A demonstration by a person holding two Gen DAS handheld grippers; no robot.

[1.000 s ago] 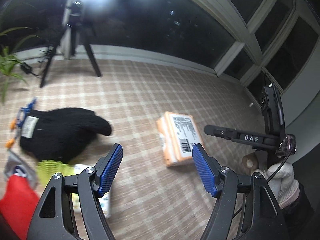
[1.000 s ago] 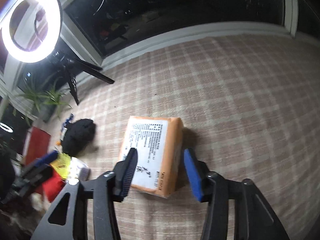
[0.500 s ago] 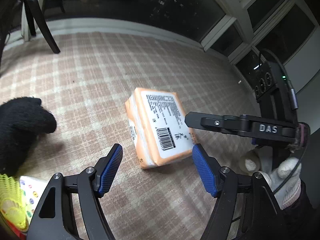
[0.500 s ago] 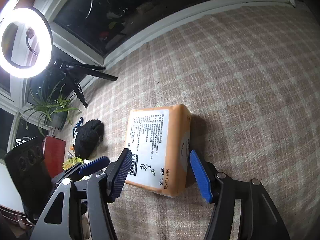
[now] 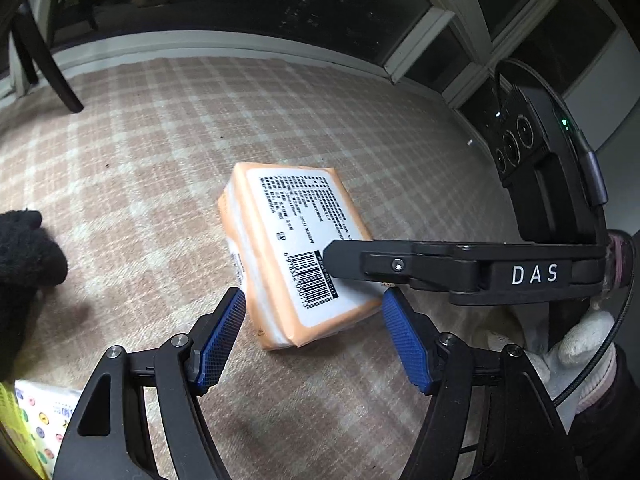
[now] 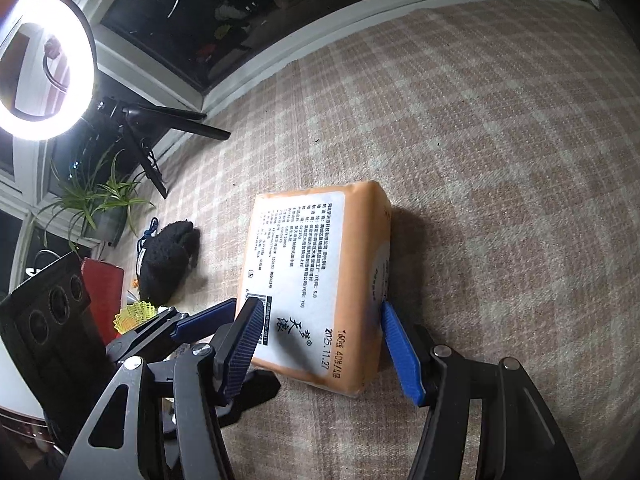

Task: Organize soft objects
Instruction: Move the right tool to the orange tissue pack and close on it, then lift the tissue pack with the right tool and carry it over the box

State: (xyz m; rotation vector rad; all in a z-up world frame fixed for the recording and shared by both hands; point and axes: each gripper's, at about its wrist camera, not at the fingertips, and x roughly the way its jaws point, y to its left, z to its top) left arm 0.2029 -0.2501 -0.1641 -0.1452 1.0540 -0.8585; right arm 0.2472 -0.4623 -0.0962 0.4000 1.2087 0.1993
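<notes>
While the orange tissue pack [image 6: 320, 276] lay unlifted on the carpet [image 6: 500, 160], it was straddled by both spread grippers — right gripper [image 6: 320, 344], left gripper [image 5: 312, 340] — apparently without contact.

Glossy plastic wrap on the tissue pack [image 5: 294, 256]; rough woven carpet [image 5: 160, 152]; fuzzy knit glove [image 6: 168, 264].

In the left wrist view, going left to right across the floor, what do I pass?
Black knit item → orange tissue pack → the right gripper's black finger, reaching in over the pack's right part → white-gloved hand.
</notes>
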